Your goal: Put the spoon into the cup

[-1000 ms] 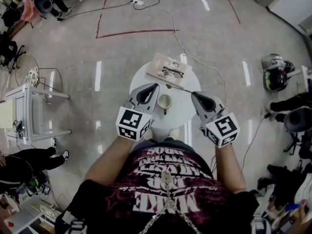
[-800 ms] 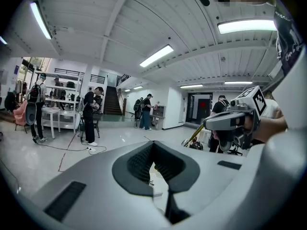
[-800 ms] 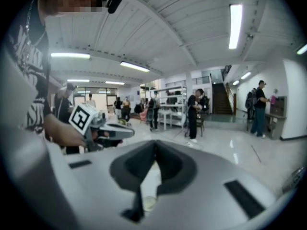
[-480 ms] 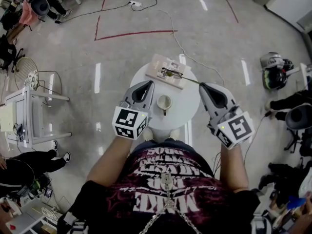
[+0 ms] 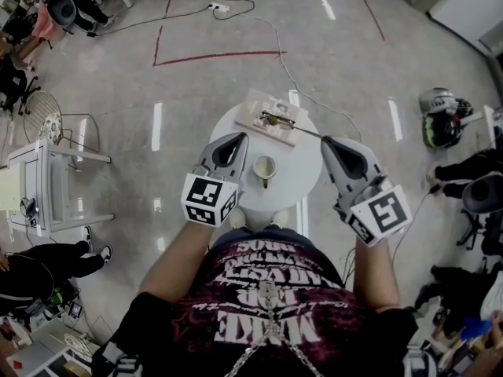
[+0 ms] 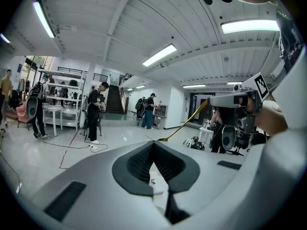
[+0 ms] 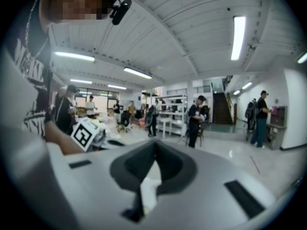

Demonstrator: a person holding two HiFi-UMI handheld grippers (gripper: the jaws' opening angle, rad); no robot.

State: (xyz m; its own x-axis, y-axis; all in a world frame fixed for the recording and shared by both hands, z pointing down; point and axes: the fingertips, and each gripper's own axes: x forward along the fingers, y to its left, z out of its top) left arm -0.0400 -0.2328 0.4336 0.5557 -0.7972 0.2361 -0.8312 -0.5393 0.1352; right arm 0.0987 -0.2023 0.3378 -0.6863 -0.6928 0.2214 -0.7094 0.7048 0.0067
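Spoon (image 5: pixel 295 126): slender, gold (long thin handle) | right gripper (image 5: pixel 324 139) jaws pinch its end | left gripper (image 5: pixel 244 137) jaws pressed together

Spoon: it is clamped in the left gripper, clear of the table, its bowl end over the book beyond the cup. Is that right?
One thing is wrong: the spoon is clamped in the right gripper, not the left gripper. The head view shows it running from that gripper's closed jaws, clear of the table, its bowl end over the book beyond the cup.

text: "MAKE" | on: shirt (image 5: pixel 236 309) | seen upside down | other lines illegible
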